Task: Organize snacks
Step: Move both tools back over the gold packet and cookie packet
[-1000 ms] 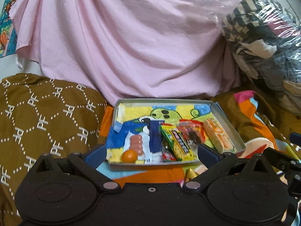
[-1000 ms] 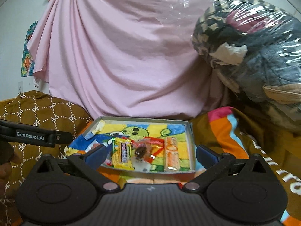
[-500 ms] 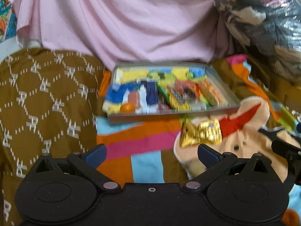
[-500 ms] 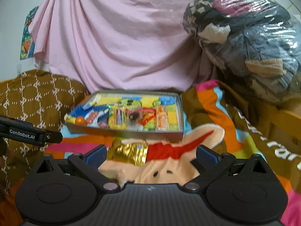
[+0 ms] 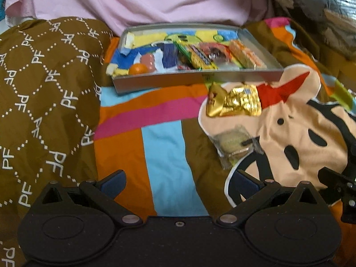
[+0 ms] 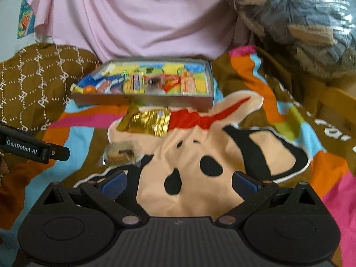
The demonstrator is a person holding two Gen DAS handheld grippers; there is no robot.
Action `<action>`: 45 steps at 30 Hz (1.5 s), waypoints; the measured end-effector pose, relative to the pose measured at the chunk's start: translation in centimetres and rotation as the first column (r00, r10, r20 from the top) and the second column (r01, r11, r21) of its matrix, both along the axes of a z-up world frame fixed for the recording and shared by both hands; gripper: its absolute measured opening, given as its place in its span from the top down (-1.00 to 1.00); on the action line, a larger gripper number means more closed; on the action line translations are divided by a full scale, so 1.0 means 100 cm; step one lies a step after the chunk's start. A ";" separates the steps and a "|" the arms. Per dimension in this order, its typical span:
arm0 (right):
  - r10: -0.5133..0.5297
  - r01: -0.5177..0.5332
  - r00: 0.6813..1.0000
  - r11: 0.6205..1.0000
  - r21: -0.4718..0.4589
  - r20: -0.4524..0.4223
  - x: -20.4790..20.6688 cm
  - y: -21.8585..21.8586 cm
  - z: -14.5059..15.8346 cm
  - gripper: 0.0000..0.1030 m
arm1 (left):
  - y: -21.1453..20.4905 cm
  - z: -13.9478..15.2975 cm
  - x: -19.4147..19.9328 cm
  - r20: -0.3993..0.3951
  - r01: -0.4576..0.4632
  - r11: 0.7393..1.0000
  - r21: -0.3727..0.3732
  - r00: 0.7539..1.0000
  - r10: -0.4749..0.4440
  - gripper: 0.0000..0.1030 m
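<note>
Snacks left out — a gold foil packet point(image 5: 233, 100) just before the tray point(image 5: 195, 79) and a clear-wrapped biscuit point(image 5: 233, 144) nearer you. Your left gripper point(image 5: 178, 181) gapes wide and empty; the biscuit lies ahead-right, nearer its right finger. Your right gripper point(image 6: 179, 182), likewise spread, sees it ahead-left.

Gold packet point(image 6: 148, 122) lies just before the snack-filled tray point(image 6: 142, 99).

"PF" in white, repeated inside a dotted lattice, on brown cloth point(image 5: 44, 93) | "GenRobot.AI" in white on black bar point(image 6: 33, 150) at left edge of right wrist view | large white letters on blanket point(image 6: 329, 129), cut off, unreadable | snack wrapper print in tray point(image 5: 195, 77) too blurred to read
</note>
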State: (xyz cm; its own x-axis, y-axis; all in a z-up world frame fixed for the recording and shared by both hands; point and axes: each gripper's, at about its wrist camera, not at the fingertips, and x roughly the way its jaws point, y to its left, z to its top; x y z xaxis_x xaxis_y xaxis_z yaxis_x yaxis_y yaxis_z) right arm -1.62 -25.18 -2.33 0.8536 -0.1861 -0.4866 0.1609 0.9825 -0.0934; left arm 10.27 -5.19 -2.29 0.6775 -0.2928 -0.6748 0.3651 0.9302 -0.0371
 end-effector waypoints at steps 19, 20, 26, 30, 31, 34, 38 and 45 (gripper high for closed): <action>-0.013 0.016 0.994 1.000 0.019 -0.111 0.017 0.001 -0.012 -1.00 | -0.012 -0.022 0.001 -0.061 0.040 0.997 0.060 0.997 -0.037 -0.99; -0.014 0.016 0.993 1.000 0.019 -0.114 0.018 0.001 -0.013 -1.00 | -0.012 -0.023 0.001 -0.061 0.042 0.997 0.061 0.997 -0.038 -0.99; -0.017 0.019 0.992 1.000 0.019 -0.124 0.023 0.001 -0.014 -1.00 | -0.015 -0.024 0.003 -0.059 0.056 0.997 0.061 0.997 -0.052 -0.99; -0.017 0.019 0.991 1.000 0.016 -0.132 0.027 0.002 -0.014 -1.00 | -0.017 -0.024 0.004 -0.050 0.067 0.996 0.065 0.997 -0.064 -0.99; -0.017 0.019 0.991 1.000 0.015 -0.134 0.029 0.002 -0.015 -1.00 | -0.018 -0.024 0.005 -0.046 0.069 0.995 0.065 0.997 -0.066 -0.99; -0.015 0.017 0.990 1.000 0.009 -0.139 0.033 0.002 -0.015 -0.99 | -0.019 -0.024 0.007 -0.034 0.080 0.995 0.066 0.996 -0.078 -0.99; -0.019 0.019 0.989 1.000 -0.002 -0.148 0.039 0.000 -0.015 -0.99 | -0.021 -0.024 0.012 -0.024 0.085 0.994 0.066 0.996 -0.084 -0.99; -0.017 0.014 0.986 1.000 -0.022 -0.168 0.047 0.001 -0.018 -1.00 | -0.020 -0.026 0.021 -0.031 0.086 0.995 0.049 0.996 -0.085 -0.99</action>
